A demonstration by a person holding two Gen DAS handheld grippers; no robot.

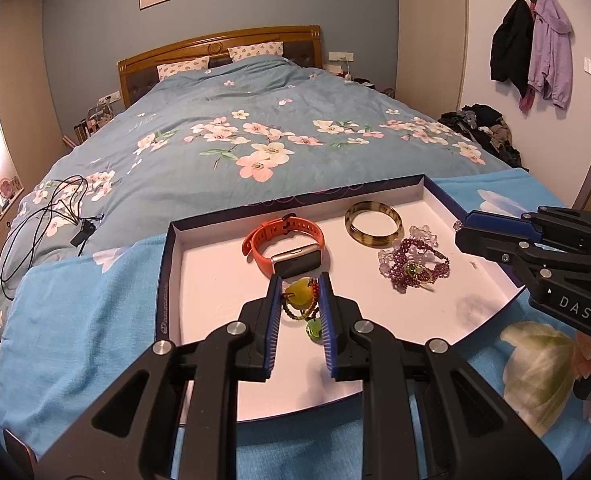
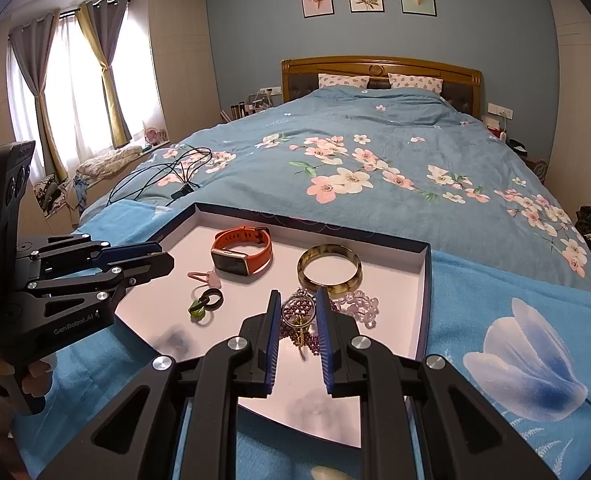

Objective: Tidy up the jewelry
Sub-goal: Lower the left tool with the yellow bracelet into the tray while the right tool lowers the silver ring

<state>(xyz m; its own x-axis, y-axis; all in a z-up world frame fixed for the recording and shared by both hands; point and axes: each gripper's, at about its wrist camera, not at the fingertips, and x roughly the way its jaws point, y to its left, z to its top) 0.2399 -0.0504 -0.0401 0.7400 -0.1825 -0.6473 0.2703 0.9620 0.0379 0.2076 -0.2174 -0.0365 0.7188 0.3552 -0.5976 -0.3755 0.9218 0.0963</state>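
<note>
My left hand-held gripper (image 1: pixel 299 280) nipped on bead string (image 1: pixel 300 300); right hand-held gripper (image 2: pixel 298 300) pinches purple beads (image 2: pixel 300 312), watch (image 1: pixel 285 248) just ahead.

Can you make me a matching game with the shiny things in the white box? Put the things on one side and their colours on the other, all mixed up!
Things:
1. smartwatch
2. bangle
3. beaded bracelet
4. crystal bracelet

Colours:
A. clear, see-through
B. orange strap
C. purple
D. brown and yellowish

Right pairs: 1-B, 2-D, 3-C, 4-A
</note>
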